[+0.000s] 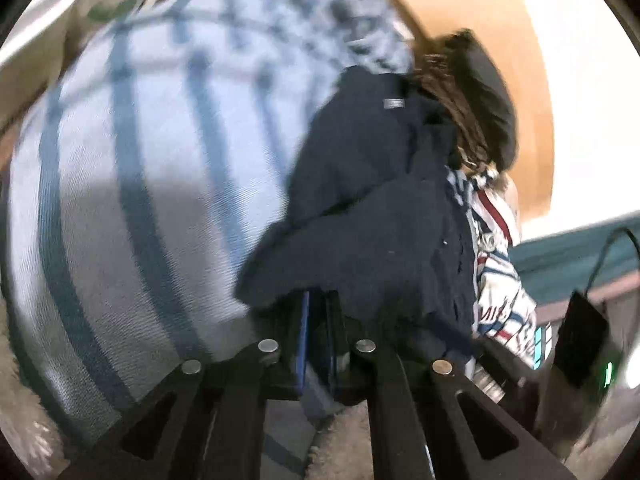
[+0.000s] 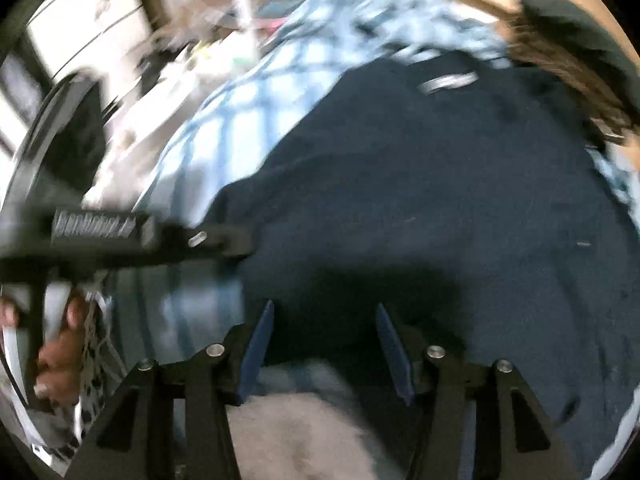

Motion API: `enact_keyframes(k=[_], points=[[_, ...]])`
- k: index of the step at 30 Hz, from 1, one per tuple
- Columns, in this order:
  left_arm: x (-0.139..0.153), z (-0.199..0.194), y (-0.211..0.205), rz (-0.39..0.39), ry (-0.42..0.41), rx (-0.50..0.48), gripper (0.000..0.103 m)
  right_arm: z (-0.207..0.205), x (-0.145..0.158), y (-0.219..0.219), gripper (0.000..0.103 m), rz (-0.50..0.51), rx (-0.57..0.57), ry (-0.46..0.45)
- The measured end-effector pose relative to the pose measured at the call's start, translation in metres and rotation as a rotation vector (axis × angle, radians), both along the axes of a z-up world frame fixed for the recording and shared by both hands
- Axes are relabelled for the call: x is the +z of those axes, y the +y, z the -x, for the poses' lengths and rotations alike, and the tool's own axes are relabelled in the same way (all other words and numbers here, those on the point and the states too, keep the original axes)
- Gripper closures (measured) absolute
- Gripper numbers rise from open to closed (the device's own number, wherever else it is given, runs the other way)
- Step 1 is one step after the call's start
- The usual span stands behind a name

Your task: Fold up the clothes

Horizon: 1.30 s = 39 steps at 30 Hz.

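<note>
Two tongs: left [image 1: 316, 320] pinching one navy garment [image 1: 372, 200], right [image 2: 326, 344] agape, empty.

a: what's sitting in the way of the left gripper [image 1: 318, 312]?

b: the navy garment [image 1: 372, 200] is bunching right at its tips, its edge pinched between the closed jaws. a brown and black heap [image 1: 476, 92] and a striped white cloth [image 1: 500, 280] are crowding the right side.

a: any free room?

b: the plaid sheet [image 1: 140, 152] is lying bare to the left, nothing standing on it.

a: and the right gripper [image 2: 326, 344]?

b: its jaws are standing apart with nothing between them, over the navy garment. the left gripper is reaching in from the left, blocking that flank. a pale fuzzy patch [image 2: 304, 420] is lying clear just beneath.
</note>
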<state>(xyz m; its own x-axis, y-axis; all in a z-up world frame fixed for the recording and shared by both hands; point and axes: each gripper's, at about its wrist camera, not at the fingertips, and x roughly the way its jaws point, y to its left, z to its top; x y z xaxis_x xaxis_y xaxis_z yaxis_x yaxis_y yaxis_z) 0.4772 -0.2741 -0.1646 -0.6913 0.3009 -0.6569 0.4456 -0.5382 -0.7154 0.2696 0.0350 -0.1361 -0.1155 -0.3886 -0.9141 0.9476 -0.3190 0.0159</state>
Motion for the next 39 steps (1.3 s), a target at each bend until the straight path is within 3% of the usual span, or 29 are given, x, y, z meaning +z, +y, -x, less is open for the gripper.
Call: enact_keyframes(k=[4, 6, 8, 10, 12, 15, 20, 23, 26, 39], points=[[0.005, 0.015, 0.012, 0.075, 0.018, 0.014, 0.096, 0.058, 0.013, 0.044, 0.037, 0.045, -0.365, -0.022], [0.001, 0.02, 0.008, 0.069, -0.004, 0.046, 0.096, 0.09, 0.009, 0.08, 0.037, 0.041, -0.593, -0.059], [-0.006, 0.022, 0.004, 0.053, -0.033, 0.069, 0.096, 0.116, -0.001, 0.118, 0.036, 0.016, -0.812, -0.121], [-0.014, 0.025, 0.001, 0.039, -0.055, 0.072, 0.097, 0.13, -0.024, 0.146, 0.035, -0.072, -0.964, -0.191], [-0.015, 0.026, -0.001, 0.054, -0.056, 0.062, 0.097, 0.133, -0.038, 0.154, 0.027, -0.092, -0.972, -0.228], [-0.017, 0.027, -0.003, 0.051, -0.056, 0.053, 0.097, 0.133, -0.037, 0.145, 0.021, -0.122, -0.908, -0.186], [-0.022, 0.022, -0.014, -0.017, -0.045, 0.071, 0.097, 0.137, -0.035, 0.145, 0.013, -0.108, -0.893, -0.192], [-0.018, 0.023, -0.011, 0.033, -0.055, 0.056, 0.097, 0.138, -0.033, 0.144, 0.008, -0.102, -0.878, -0.188], [-0.016, 0.025, -0.007, 0.053, -0.062, 0.055, 0.097, 0.139, -0.031, 0.144, 0.007, -0.108, -0.868, -0.172], [-0.02, 0.022, -0.008, -0.008, -0.057, 0.066, 0.097, 0.149, -0.017, 0.153, 0.0, -0.105, -0.816, -0.175]])
